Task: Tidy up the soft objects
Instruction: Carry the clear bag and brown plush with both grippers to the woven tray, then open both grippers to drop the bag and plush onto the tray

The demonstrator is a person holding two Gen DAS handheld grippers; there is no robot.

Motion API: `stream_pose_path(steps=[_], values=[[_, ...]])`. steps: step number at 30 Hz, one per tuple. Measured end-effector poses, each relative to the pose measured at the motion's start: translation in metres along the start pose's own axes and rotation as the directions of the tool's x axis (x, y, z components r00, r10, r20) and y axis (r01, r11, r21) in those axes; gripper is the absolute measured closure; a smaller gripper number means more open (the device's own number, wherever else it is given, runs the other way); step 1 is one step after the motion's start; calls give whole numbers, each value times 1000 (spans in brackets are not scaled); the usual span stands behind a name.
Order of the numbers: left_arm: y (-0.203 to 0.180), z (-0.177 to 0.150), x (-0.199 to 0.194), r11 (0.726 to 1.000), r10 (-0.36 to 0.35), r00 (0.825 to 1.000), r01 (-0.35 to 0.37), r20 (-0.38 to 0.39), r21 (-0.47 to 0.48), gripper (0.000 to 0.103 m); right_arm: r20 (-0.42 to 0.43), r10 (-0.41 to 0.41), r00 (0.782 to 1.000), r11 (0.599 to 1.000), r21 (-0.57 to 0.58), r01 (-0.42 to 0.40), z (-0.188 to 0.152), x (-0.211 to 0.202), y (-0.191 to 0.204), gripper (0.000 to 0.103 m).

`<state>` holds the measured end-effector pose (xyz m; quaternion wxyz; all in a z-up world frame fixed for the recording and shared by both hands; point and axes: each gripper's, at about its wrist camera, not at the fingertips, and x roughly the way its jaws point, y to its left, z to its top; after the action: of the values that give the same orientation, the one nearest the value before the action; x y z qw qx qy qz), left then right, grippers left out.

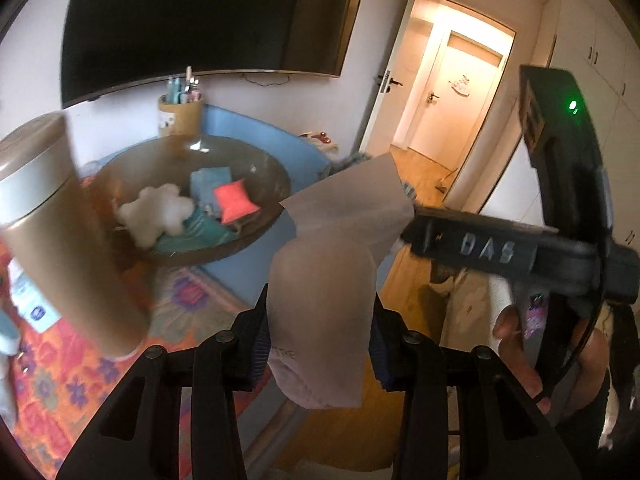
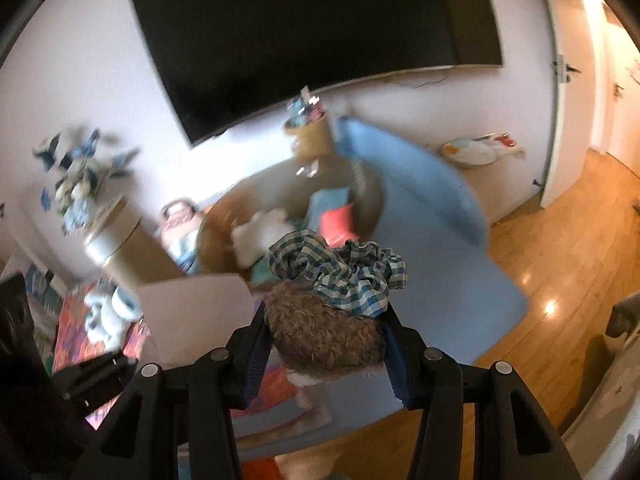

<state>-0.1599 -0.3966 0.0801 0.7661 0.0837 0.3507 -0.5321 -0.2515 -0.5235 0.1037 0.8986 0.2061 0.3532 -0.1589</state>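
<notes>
My left gripper (image 1: 320, 336) is shut on a pale pink folded cloth (image 1: 324, 296) that stands up between its fingers. My right gripper (image 2: 326, 332) is shut on a brown furry plush toy (image 2: 324, 332) with a blue-and-white checked scarf (image 2: 340, 272). The right gripper also shows in the left wrist view (image 1: 496, 248), to the right of the cloth. A wide bowl (image 1: 264, 168) ahead holds a white fluffy toy (image 1: 154, 210), a coral pillow (image 1: 234, 200) and teal cloths (image 1: 210, 180). The pink cloth also shows in the right wrist view (image 2: 196, 300).
A tan cylinder container (image 1: 68, 224) stands close on the left, on a colourful patterned mat (image 1: 80, 384). A pen holder (image 1: 180, 114) sits behind the bowl under a wall TV (image 1: 208, 20). A blue mat (image 2: 432, 248) lies on the wooden floor (image 2: 560, 264). A door (image 1: 452, 92) is at the right.
</notes>
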Motion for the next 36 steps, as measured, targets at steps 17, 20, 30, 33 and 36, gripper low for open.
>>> stream_pose_path(steps=[17, 20, 30, 33, 36], values=[[45, 101, 84, 757, 652, 758, -647, 36, -95, 66, 38, 79, 996, 997, -20, -79, 146, 81, -5, 54], [52, 100, 96, 705, 708, 705, -704, 32, -91, 65, -37, 146, 989, 989, -4, -146, 156, 119, -5, 53], [50, 99, 109, 685, 729, 683, -728, 43, -24, 14, -161, 172, 972, 985, 50, -166, 157, 171, -16, 34], [40, 96, 101, 699, 714, 697, -715, 63, -12, 14, -156, 203, 967, 978, 88, -191, 153, 162, -25, 34], [28, 92, 85, 721, 691, 718, -692, 88, -15, 14, -133, 217, 967, 973, 105, -204, 149, 146, -29, 34]])
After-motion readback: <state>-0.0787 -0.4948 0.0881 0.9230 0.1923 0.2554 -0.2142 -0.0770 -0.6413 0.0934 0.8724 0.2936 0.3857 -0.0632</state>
